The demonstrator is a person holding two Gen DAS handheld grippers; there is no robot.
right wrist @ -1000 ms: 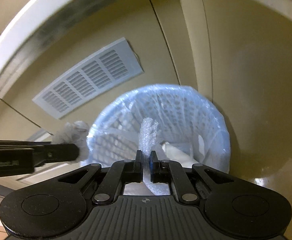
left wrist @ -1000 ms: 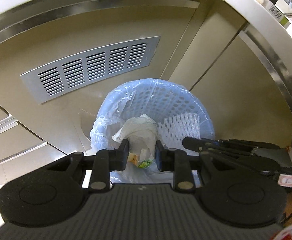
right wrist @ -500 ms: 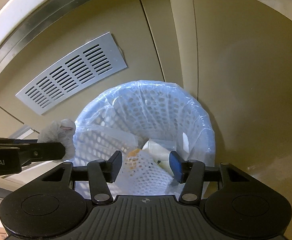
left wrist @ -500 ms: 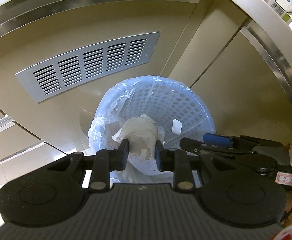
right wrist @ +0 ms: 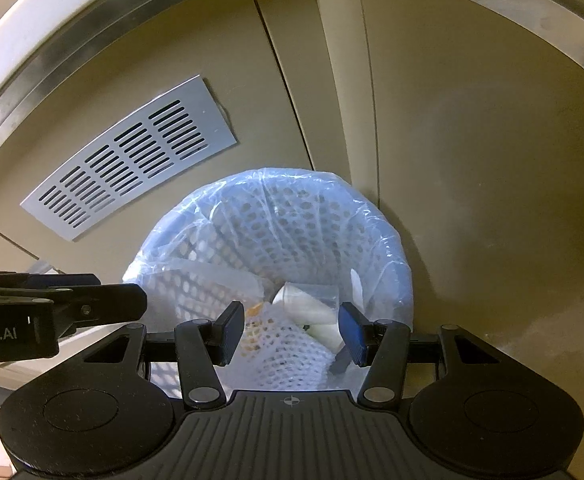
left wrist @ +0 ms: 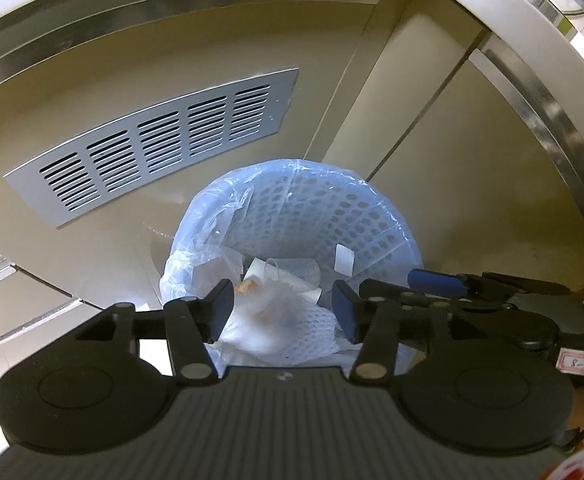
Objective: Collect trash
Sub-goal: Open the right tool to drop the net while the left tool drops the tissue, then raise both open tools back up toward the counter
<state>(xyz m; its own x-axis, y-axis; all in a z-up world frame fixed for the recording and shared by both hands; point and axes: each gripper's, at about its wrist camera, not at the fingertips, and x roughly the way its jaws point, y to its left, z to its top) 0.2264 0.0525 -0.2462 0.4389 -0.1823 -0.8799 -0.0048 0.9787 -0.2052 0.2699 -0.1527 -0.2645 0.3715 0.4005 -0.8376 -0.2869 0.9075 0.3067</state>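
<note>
Two parted grippers (left wrist: 283, 312) above binned trash (left wrist: 288, 320)

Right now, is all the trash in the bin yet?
Looks like it. Crumpled tissue, foam net and a plastic cup lie inside the lined bin. The left tool has just been opening; it and the right tool are open and empty. Any trash elsewhere isn't visible.

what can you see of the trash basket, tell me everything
The trash basket is a round, pale perforated plastic bin, upright on the floor against a beige cabinet front, below and right of a metal vent grille. A thin clear bag lines it and folds over the rim. Inside lie white foam netting, a clear cup and crumpled paper. Nothing grips it.
</note>
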